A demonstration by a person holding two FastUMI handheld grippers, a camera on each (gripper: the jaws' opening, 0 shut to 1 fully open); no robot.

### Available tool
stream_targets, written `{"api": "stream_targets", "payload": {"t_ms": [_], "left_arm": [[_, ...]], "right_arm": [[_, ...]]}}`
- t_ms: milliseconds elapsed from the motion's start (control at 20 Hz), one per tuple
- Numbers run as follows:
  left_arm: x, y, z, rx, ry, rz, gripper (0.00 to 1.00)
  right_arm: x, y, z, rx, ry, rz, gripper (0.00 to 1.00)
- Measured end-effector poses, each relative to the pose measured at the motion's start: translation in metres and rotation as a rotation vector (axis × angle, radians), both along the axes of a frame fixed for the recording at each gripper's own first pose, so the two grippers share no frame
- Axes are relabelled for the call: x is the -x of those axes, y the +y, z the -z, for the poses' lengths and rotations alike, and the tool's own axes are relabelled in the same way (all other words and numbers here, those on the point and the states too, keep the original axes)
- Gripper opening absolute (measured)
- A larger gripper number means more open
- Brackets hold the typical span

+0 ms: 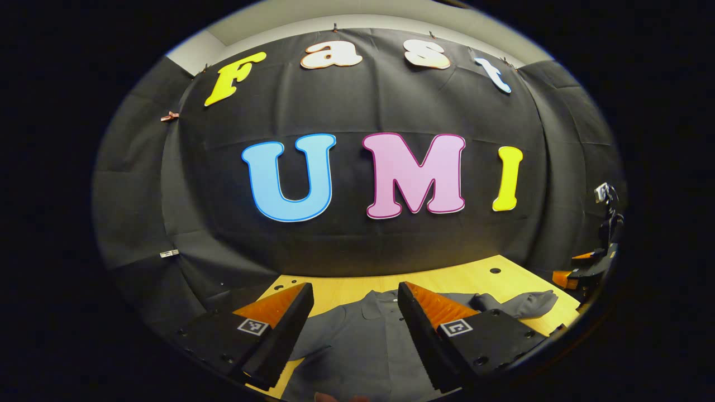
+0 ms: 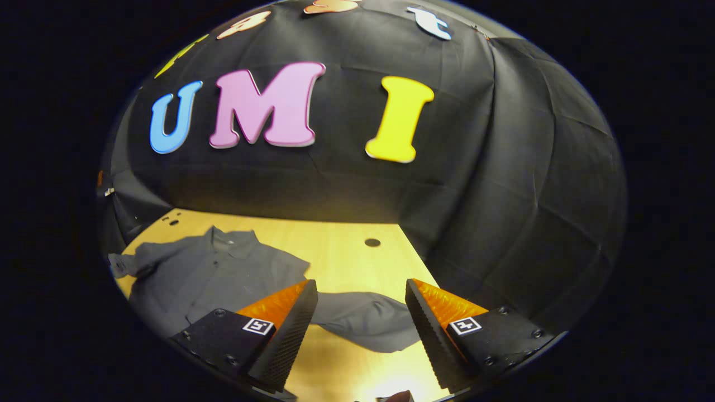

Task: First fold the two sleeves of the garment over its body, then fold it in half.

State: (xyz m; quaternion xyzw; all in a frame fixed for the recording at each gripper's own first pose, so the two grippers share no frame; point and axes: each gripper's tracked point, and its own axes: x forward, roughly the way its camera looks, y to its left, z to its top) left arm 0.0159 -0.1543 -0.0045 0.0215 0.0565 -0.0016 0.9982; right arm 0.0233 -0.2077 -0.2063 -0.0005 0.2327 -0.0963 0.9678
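a grey shirt lies flat on the wooden tabletop, both sleeves spread out, nothing folded yet. my right claw hangs released above the near sleeve; my left claw hangs released above the shirt body. risk: pinching both fabric layers, or too little cloth, could drag the shirt and wrinkle the fold.

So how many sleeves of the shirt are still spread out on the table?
2. One sleeve lies out flat just ahead of the right tool; the other sleeve sticks out from the shirt's far side. Neither is folded yet.
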Motion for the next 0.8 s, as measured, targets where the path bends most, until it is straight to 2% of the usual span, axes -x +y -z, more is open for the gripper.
{"api": "stream_targets", "payload": {"t_ms": [200,350,500,800], "left_arm": [[-0.011,-0.022,0.005,-0.012,0.030,-0.012,0.95],[-0.015,-0.031,0.010,-0.029,0.055,-0.031,0.95],[-0.017,-0.039,0.015,-0.039,0.075,-0.052,0.97],[-0.024,-0.051,0.018,-0.075,0.103,-0.072,0.97]], "right_arm": [[-0.002,-0.057,0.071,-0.011,0.134,0.049,0.98],[-0.004,-0.083,0.119,-0.094,0.207,0.106,0.98],[-0.002,-0.096,0.150,-0.133,0.259,0.129,0.98],[-0.011,-0.094,0.197,-0.163,0.346,0.089,0.98]]}}
